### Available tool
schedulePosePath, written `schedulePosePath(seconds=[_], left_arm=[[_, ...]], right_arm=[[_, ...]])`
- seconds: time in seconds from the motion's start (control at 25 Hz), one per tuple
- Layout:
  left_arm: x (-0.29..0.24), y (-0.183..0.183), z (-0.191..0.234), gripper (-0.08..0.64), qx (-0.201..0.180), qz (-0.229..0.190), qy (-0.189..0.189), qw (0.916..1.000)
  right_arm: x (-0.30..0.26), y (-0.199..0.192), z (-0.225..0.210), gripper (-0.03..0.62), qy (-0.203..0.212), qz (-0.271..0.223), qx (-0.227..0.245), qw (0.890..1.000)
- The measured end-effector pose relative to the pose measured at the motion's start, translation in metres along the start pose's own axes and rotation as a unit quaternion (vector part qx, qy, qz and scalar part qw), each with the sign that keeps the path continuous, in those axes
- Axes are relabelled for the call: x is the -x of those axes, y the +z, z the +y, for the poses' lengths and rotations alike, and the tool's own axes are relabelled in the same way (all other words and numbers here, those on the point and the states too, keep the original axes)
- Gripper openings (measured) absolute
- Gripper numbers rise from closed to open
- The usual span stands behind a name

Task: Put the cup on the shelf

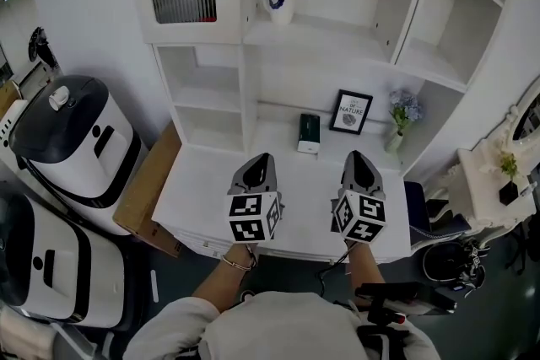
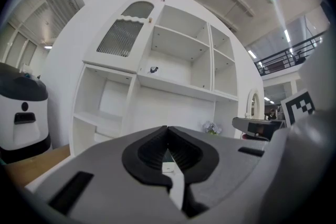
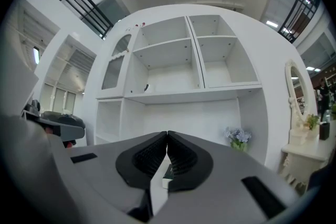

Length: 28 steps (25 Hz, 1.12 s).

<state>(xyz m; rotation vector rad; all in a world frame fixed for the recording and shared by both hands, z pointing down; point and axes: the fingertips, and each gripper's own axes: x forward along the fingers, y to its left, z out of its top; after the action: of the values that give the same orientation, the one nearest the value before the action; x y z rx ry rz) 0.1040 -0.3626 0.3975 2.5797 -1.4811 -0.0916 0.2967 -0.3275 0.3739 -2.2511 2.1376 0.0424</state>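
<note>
A white cup with a blue pattern (image 1: pixel 281 6) stands upright on the upper shelf (image 1: pixel 337 38) of the white cabinet, with nothing holding it. It shows small in the left gripper view as the cup (image 2: pixel 154 69) and in the right gripper view as the cup (image 3: pixel 146 88). My left gripper (image 1: pixel 261 158) and right gripper (image 1: pixel 359 156) hover side by side over the white desk top (image 1: pixel 202 190), well below the cup. The left gripper (image 2: pixel 168 127) is shut and empty. So is the right gripper (image 3: pixel 167 132).
On the desk's back stand a dark green box (image 1: pixel 309 133), a framed picture (image 1: pixel 351 111) and a small flower vase (image 1: pixel 400 118). Black-and-white appliances (image 1: pixel 72 139) and a brown board (image 1: pixel 148 181) are at the left. A small white side table (image 1: pixel 494 181) is at the right.
</note>
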Motion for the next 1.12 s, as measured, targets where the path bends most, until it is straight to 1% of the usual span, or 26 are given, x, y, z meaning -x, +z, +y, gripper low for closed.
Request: schedulePosePath(seconds=[0.12, 0.28, 0.56, 0.76, 1.12], left_arm=[[0.006, 0.003, -0.002, 0.008, -0.017, -0.008, 0.012, 0.9997], [0.011, 0.011, -0.005, 0.008, -0.022, -0.017, 0.02, 0.9994], [0.025, 0.014, 0.006, 0.008, -0.022, -0.017, 0.038, 0.9989], [0.028, 0.015, 0.009, 0.008, -0.029, -0.016, 0.037, 0.9988], [0.037, 0.011, 0.022, 0.008, -0.026, -0.01, 0.038, 0.9989]], right_arm=[[0.004, -0.007, -0.002, 0.025, 0.014, 0.012, -0.009, 1.0], [0.01, -0.004, -0.003, 0.023, 0.018, 0.019, 0.005, 1.0], [0.016, -0.006, 0.004, 0.023, 0.026, 0.024, -0.001, 0.999], [0.018, -0.003, 0.004, 0.023, 0.021, 0.022, 0.003, 1.0], [0.021, -0.004, 0.012, 0.023, 0.016, 0.027, 0.001, 1.0]])
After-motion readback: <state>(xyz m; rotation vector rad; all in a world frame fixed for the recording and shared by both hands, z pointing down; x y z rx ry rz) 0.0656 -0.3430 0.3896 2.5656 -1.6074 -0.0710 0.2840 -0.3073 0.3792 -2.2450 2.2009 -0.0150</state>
